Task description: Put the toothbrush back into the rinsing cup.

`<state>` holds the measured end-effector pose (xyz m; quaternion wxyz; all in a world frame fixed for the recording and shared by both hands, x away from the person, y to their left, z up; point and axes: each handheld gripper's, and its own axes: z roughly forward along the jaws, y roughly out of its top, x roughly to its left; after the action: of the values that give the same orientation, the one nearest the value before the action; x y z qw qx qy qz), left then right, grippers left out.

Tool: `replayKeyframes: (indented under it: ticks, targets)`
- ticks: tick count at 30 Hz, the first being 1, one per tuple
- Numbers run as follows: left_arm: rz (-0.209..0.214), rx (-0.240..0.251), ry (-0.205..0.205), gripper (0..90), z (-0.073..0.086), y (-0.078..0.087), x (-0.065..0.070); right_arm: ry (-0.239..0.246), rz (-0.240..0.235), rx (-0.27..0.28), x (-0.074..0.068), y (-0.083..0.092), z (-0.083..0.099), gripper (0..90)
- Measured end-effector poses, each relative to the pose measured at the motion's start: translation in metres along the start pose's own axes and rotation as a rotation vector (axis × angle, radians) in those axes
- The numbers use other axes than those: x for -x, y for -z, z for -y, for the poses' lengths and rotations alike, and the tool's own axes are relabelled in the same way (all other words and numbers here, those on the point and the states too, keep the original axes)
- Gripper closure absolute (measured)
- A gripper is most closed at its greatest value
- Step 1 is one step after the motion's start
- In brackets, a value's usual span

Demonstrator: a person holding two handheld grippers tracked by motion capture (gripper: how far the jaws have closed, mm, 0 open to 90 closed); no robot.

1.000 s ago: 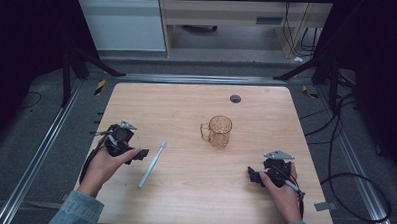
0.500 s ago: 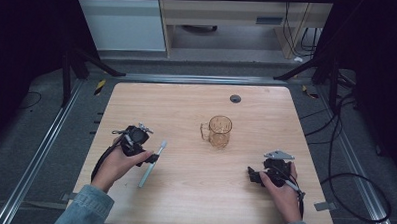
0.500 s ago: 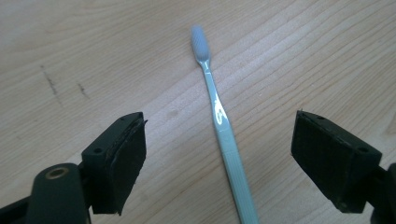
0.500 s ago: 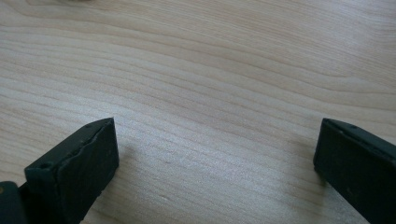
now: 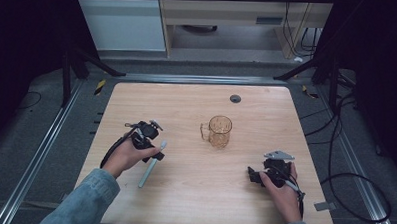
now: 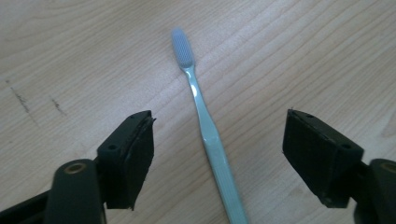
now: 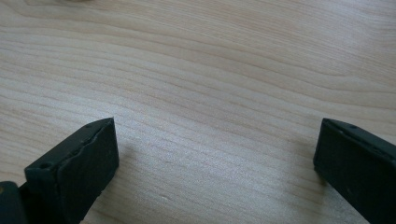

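A pale blue toothbrush [image 5: 151, 164] lies flat on the wooden table [image 5: 196, 107], left of centre. My left gripper [image 5: 155, 151] hovers over its upper half. In the left gripper view the toothbrush [image 6: 205, 126] runs between the two black jaws with gaps on both sides; the pads [image 6: 135, 154] do not touch it. Those jaws have just been closing and stand open around the handle. A clear amber mug [image 5: 219, 131] stands upright at mid-table. My right gripper [image 5: 254, 175] rests near the front right, and in the right gripper view [image 7: 215, 158] its jaws are open over bare wood.
A small dark round grommet [image 5: 235, 98] sits in the tabletop near the far edge. Cables [image 5: 353, 197] trail on the floor to the right of the table. Metal rails [image 5: 40, 151] run along the table's left side.
My left hand has moved rightward from the table's left part until its gripper sits over the toothbrush. The right hand, the mug and the toothbrush have stayed put.
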<state>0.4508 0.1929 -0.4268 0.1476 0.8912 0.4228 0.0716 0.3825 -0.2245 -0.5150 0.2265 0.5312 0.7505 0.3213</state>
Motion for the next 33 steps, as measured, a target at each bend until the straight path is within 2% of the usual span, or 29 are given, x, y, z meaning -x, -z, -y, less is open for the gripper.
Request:
replayKeyframes:
  ticks: [5, 7, 9, 10, 11, 13, 17, 20, 22, 26, 28, 29, 33]
  targets:
    - [-0.026, -0.042, 0.014, 27.7, -0.011, -0.002, -0.001, -0.003, -0.002, 0.002, 0.0, 0.0, 0.0, 0.4]
    - [-0.023, -0.056, 0.016, 28.5, -0.012, -0.002, -0.001, -0.003, -0.002, 0.002, 0.0, 0.0, 0.0, 0.4]
    - [-0.022, -0.081, 0.008, 29.9, -0.016, -0.003, 0.0, 0.0, 0.006, 0.002, 0.0, 0.0, 0.0, 0.4]
    - [-0.022, -0.083, 0.007, 30.5, -0.017, -0.003, 0.002, -0.005, 0.007, 0.002, -0.001, 0.0, 0.0, 0.4]
    - [-0.024, -0.092, -0.011, 31.3, -0.02, -0.002, 0.002, -0.004, 0.007, 0.002, 0.0, 0.0, 0.0, 0.4]
    - [-0.022, -0.099, -0.014, 34.7, -0.024, -0.001, 0.003, -0.009, 0.012, 0.002, -0.001, 0.0, 0.0, 0.4]
    - [0.003, -0.149, -0.023, 37.1, -0.026, -0.009, 0.002, -0.009, 0.014, 0.003, -0.001, 0.0, 0.001, 0.4]
    - [-0.016, -0.204, -0.025, 38.9, -0.021, -0.018, 0.0, -0.006, 0.015, 0.002, -0.001, 0.0, 0.001, 0.4]
    - [-0.02, -0.227, -0.002, 40.3, -0.017, -0.024, -0.003, -0.007, 0.015, 0.003, -0.001, 0.0, 0.001, 0.4]
    - [-0.009, -0.22, 0.058, 44.2, -0.011, -0.028, -0.009, -0.006, 0.016, 0.003, -0.001, 0.0, 0.001, 0.4]
    - [-0.006, -0.23, 0.072, 45.8, -0.01, -0.03, -0.01, -0.006, 0.016, 0.003, -0.001, 0.0, 0.001, 0.4]
    - [0.0, -0.234, 0.092, 45.9, -0.01, -0.033, -0.01, -0.006, 0.016, 0.003, -0.001, 0.0, 0.001, 0.4]
    - [0.021, -0.222, 0.114, 49.6, -0.012, -0.036, -0.006, -0.009, 0.02, 0.004, -0.001, 0.001, 0.001, 0.4]
